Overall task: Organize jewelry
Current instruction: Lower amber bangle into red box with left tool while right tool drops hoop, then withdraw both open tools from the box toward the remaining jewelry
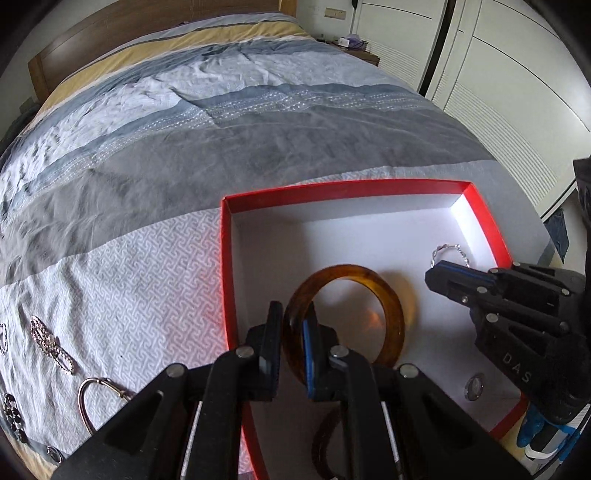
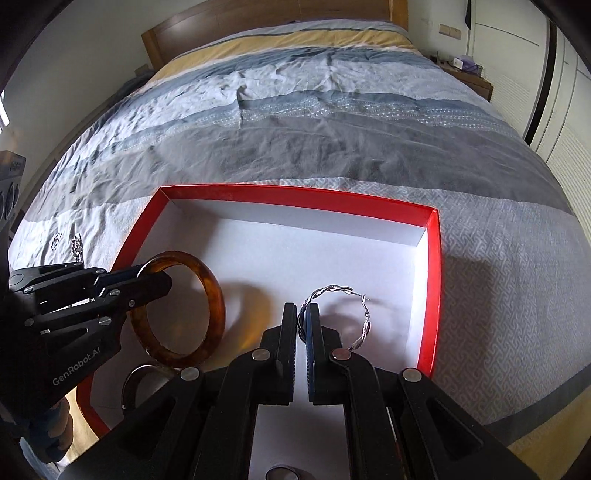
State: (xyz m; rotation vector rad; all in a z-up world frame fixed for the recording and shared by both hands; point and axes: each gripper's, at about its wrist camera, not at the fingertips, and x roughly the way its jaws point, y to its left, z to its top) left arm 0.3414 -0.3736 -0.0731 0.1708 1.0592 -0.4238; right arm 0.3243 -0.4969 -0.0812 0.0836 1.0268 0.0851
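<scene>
While both pieces are held over the white floor of the red-rimmed box point(image 1: 228, 280), they catalogue as follows. Item one: amber bangle point(image 1: 391, 306), translucent brown resin, held upright on edge above the left half of the box, its rim clamped between the fingers of the left gripper point(image 1: 293, 332). Item two: silver twisted hoop point(image 2: 356, 325), thin wire with an open clasp end, held upright over the right half, its left arc pinched by the right gripper point(image 2: 303, 321), whose jaws stand nearly together around the wire. The two pieces sit apart, bangle to the left of the hoop. Also in the box: a dark bangle point(image 2: 138, 384) lying near the front-left corner, partly hidden behind the left gripper, and a small round metal piece point(image 1: 474, 386) near the front wall. Outside the box, on the patterned grey-and-white bedspread point(image 1: 147, 258) to its left: a silver chain point(image 1: 51, 345), a large metal ring with a clasp point(image 1: 92, 400), and further small pieces at the edge, too blurred to identify. Wooden headboard point(image 2: 221, 22) beyond; white wardrobe doors point(image 1: 498, 74) to the right.
</scene>
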